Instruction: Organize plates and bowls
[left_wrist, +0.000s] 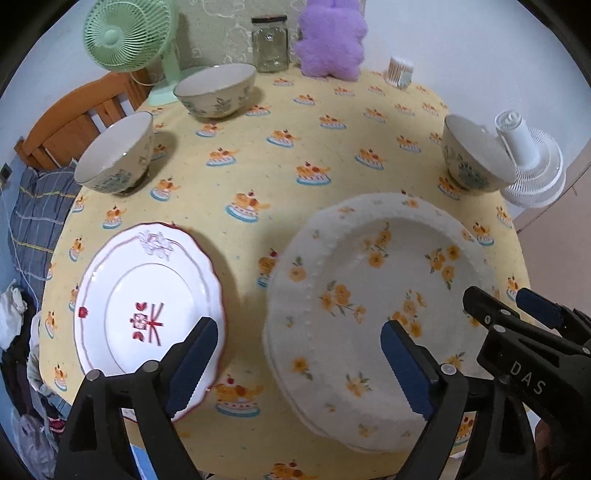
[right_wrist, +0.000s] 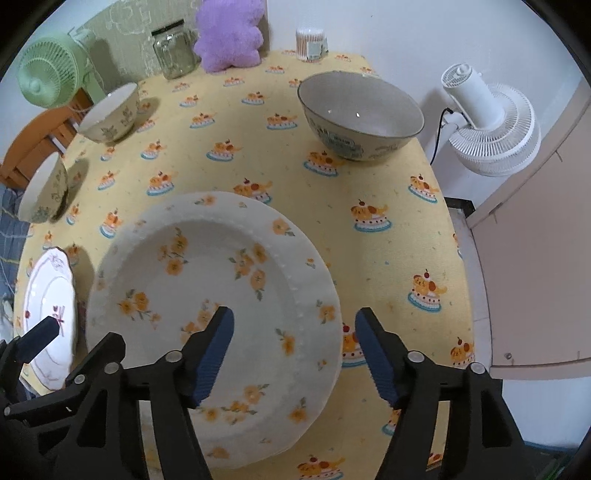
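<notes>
A white plate with orange flowers (right_wrist: 207, 266) lies flat on the yellow tablecloth (right_wrist: 369, 177). My right gripper (right_wrist: 297, 350) hovers open over the plate's right rim, one finger above the plate and the other above the cloth, neither pad touching it. A white plate with red trim (left_wrist: 147, 295) lies to its left. My left gripper (left_wrist: 299, 369) is open wide, spanning the gap between the two plates and holding nothing. Three patterned bowls stand upright: one at the right edge (right_wrist: 360, 114), two at the far left (left_wrist: 216, 90) (left_wrist: 114, 155).
At the back stand a green fan (left_wrist: 129, 33), a glass jar (left_wrist: 269, 44), a purple plush (left_wrist: 330, 40) and a box of cotton swabs (left_wrist: 400, 70). A white fan (right_wrist: 491, 122) stands off the table's right edge. A wooden chair (left_wrist: 70, 118) is at the left.
</notes>
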